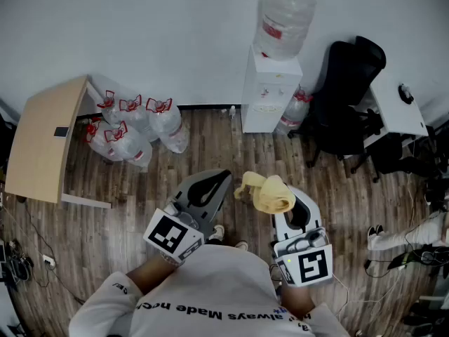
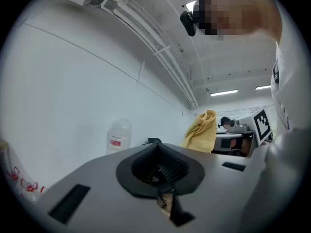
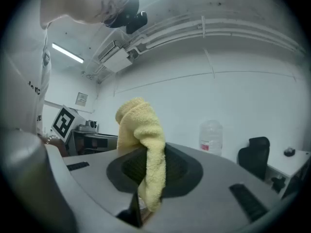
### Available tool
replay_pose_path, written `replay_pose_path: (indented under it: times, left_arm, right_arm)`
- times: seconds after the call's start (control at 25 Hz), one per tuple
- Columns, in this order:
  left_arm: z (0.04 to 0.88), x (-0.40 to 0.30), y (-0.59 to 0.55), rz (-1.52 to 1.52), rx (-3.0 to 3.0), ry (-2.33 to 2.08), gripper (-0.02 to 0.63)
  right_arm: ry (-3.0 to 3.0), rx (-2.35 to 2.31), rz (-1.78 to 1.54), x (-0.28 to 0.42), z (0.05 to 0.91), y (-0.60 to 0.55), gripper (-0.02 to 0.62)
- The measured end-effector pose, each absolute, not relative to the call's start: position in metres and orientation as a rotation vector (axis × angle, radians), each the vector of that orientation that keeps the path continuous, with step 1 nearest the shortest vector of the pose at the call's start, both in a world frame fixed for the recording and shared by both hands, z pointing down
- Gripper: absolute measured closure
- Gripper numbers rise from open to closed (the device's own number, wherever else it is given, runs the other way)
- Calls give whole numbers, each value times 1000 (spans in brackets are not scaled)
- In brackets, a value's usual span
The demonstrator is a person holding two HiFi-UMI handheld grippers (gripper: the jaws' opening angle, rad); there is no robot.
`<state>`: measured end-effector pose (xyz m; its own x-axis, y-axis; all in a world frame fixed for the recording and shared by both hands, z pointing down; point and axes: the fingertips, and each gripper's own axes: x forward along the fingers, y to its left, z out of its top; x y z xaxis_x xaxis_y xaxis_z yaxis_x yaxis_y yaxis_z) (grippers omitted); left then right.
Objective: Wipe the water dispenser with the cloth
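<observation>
The white water dispenser [image 1: 268, 93] stands against the far wall with a clear bottle [image 1: 284, 18] on top; the bottle also shows in the left gripper view [image 2: 119, 135] and the right gripper view [image 3: 210, 136]. My right gripper [image 1: 279, 202] is shut on a yellow cloth [image 1: 269, 192], which bunches above the jaws [image 3: 141, 144]. My left gripper [image 1: 219, 181] is shut and holds nothing. Both grippers hang close to my body, well short of the dispenser. The cloth [image 2: 203, 132] shows to the right in the left gripper view.
Several empty water bottles [image 1: 137, 130] lie on the wooden floor left of the dispenser, beside a light wooden table [image 1: 43, 139]. Another bottle [image 1: 295, 109] stands right of the dispenser. A black office chair [image 1: 347, 97] and a white desk [image 1: 396, 107] are at the right.
</observation>
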<state>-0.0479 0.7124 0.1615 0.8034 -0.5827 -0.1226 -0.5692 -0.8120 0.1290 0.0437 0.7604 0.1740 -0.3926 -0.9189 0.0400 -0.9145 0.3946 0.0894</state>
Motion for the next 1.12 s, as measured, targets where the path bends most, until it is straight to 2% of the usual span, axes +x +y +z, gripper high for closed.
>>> replay_pose_path:
  times: [0.48,1.12]
  left_arm:
    - [175,-105,676,-215,2864,-958,589]
    - [185,-95,626,-219,2842,-951,589]
  right_arm:
    - [-2563,1677,-17,-5,187,722,532]
    - [-2554,1668,12,1,199,671,532]
